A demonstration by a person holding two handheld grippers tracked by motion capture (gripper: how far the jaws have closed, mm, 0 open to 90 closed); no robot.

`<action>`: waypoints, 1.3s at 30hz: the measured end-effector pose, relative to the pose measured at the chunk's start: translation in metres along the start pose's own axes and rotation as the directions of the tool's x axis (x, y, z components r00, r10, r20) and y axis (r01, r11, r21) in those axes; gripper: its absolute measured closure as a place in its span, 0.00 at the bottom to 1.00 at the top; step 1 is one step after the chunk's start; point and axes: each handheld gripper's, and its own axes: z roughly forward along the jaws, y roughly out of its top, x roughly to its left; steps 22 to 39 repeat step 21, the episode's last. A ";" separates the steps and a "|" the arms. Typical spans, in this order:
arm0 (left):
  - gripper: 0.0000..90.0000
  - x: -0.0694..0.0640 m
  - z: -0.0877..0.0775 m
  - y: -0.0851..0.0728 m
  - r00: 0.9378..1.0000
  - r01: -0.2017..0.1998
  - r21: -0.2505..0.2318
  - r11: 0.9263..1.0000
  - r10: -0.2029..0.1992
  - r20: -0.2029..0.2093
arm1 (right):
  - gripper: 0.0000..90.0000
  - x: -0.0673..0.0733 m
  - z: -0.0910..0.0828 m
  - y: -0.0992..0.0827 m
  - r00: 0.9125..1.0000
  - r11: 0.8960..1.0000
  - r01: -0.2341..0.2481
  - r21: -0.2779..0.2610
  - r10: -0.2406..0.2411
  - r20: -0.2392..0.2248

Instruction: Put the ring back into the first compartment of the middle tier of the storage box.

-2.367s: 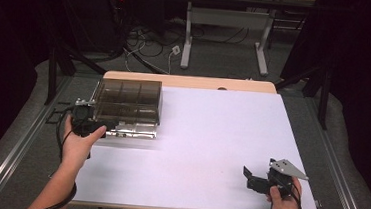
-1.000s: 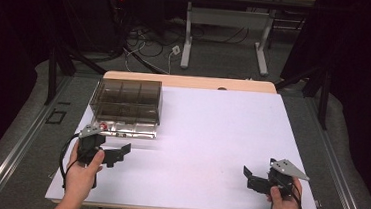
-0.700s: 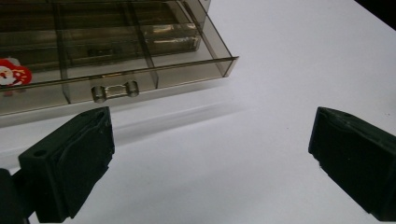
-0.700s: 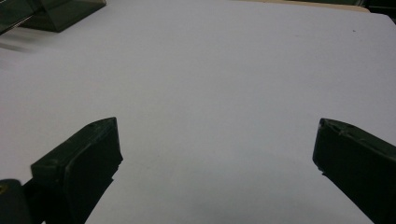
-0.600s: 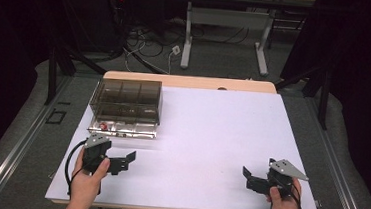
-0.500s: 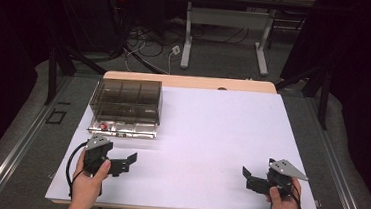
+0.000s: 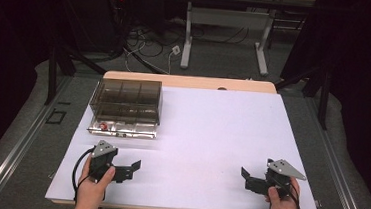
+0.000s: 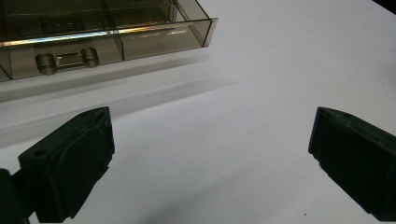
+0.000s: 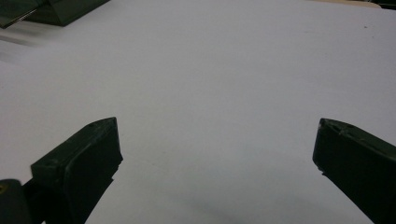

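A smoky transparent compartment box (image 7: 126, 101) stands at the back left of the white table (image 7: 211, 131). Its clear front part (image 7: 124, 128) holds a small red item (image 7: 104, 125). My left gripper (image 7: 130, 169) lies near the front left edge, below the box, pointing right with its jaws open and nothing between them. In the left gripper view the left gripper (image 8: 210, 158) stands wide over bare white surface, with the box corner (image 8: 107, 28) at the upper left. My right gripper (image 7: 246, 179) rests at the front right, pointing left, open and holding nothing. The right gripper view shows the right gripper (image 9: 215, 163) spread over white table.
A wooden strip (image 7: 190, 81) borders the table's far edge. Behind it are dark floor, cables and a white desk frame (image 7: 227, 32). A wide stretch of white surface lies between the two grippers. The box's corner (image 9: 51, 9) appears far off in the right gripper view.
My left gripper has left the front of the box and come back toward the front edge, turning to point right. The right gripper has stayed put.
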 end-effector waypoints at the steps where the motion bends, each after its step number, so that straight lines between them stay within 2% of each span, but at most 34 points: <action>1: 0.00 0.000 0.000 0.000 1.000 -0.004 0.002 1.000 0.004 0.001 | 0.01 0.000 0.000 0.000 1.000 1.000 0.004 0.010 -0.004 -0.001; 8: 0.00 0.001 0.002 -0.002 1.000 -0.010 0.005 1.000 0.010 0.005 | 0.01 -0.001 0.002 0.000 1.000 1.000 0.011 0.015 -0.011 -0.005; 11: 0.00 0.001 0.003 -0.003 1.000 0.002 0.001 1.000 -0.002 -0.001 | 0.01 0.000 0.002 0.000 1.000 1.000 0.009 0.020 -0.009 -0.005; 17: 0.00 0.001 0.003 -0.003 1.000 0.002 0.011 1.000 -0.002 -0.001 | 0.01 -0.001 0.004 -0.001 1.000 1.000 -0.001 0.007 0.001 -0.006; 20: 0.00 0.001 0.003 -0.003 1.000 0.005 0.004 1.000 -0.005 -0.003 | 0.01 -0.001 0.004 -0.001 1.000 1.000 -0.003 0.023 0.003 -0.007; 39: 0.00 0.002 0.003 -0.003 1.000 0.007 0.003 1.000 -0.007 -0.002 | 0.01 -0.001 0.004 -0.001 1.000 1.000 -0.003 0.020 0.003 -0.009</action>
